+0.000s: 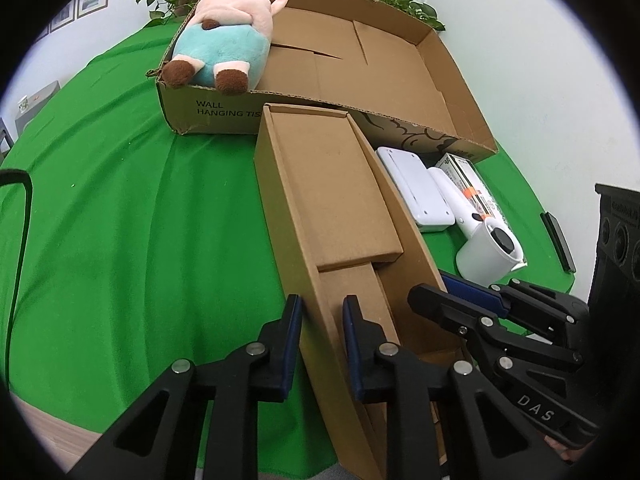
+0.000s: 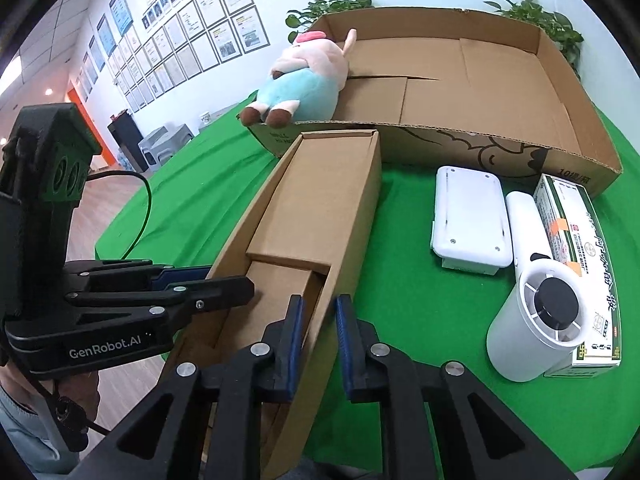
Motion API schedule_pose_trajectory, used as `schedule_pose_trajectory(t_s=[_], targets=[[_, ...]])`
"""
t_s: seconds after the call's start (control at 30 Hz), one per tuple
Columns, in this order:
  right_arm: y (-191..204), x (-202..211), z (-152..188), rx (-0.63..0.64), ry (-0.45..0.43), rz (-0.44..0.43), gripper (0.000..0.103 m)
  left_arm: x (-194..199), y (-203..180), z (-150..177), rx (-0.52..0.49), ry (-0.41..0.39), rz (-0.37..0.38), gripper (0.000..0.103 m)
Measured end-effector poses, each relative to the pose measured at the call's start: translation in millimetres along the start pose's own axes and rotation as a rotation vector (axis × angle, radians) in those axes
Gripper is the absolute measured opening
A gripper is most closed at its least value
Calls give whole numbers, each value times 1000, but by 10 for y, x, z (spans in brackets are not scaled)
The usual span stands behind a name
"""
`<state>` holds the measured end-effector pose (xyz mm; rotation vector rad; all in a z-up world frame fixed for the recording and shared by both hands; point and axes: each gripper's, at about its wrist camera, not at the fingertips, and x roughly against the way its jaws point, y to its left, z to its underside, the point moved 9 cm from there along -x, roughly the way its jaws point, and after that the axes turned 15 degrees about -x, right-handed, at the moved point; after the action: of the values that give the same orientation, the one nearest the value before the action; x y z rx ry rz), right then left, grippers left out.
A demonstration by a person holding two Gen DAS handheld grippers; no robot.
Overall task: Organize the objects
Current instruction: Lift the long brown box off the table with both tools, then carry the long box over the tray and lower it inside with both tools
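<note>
A long narrow cardboard box (image 1: 276, 200) (image 2: 356, 220) lies open on the green cloth, with a smaller cardboard insert (image 1: 336, 188) (image 2: 312, 216) inside it. My left gripper (image 1: 322, 316) straddles the box's left wall near its close end, pads pressed on the wall. It also shows at the left of the right wrist view as the left gripper (image 2: 224, 280). My right gripper (image 2: 318, 312) is shut on the opposite wall, and appears in the left wrist view as the right gripper (image 1: 432, 288). Behind stands a large shallow cardboard box (image 1: 460, 80) (image 2: 560, 80).
A plush pig (image 1: 228, 32) (image 2: 304, 76) lies in the large box's left corner. Right of the narrow box lie a white flat case (image 2: 468, 216), a white handheld fan (image 2: 532, 320) and a medicine carton (image 2: 576, 240). A black cable (image 1: 20, 240) hangs at the left.
</note>
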<state>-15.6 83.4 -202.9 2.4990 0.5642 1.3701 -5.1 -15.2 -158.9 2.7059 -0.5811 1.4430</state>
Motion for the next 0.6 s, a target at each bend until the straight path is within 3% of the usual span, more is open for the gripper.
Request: schedule_pose_trajectory(t_s=[0.27,0.6], targets=[[20,4,-14,-14,-18,9,12,55,-25,-35,-16,0,-56,19],[140,362,-206,-41,-131,-65,13,436,-127,-358,-75,-96,-134,17]])
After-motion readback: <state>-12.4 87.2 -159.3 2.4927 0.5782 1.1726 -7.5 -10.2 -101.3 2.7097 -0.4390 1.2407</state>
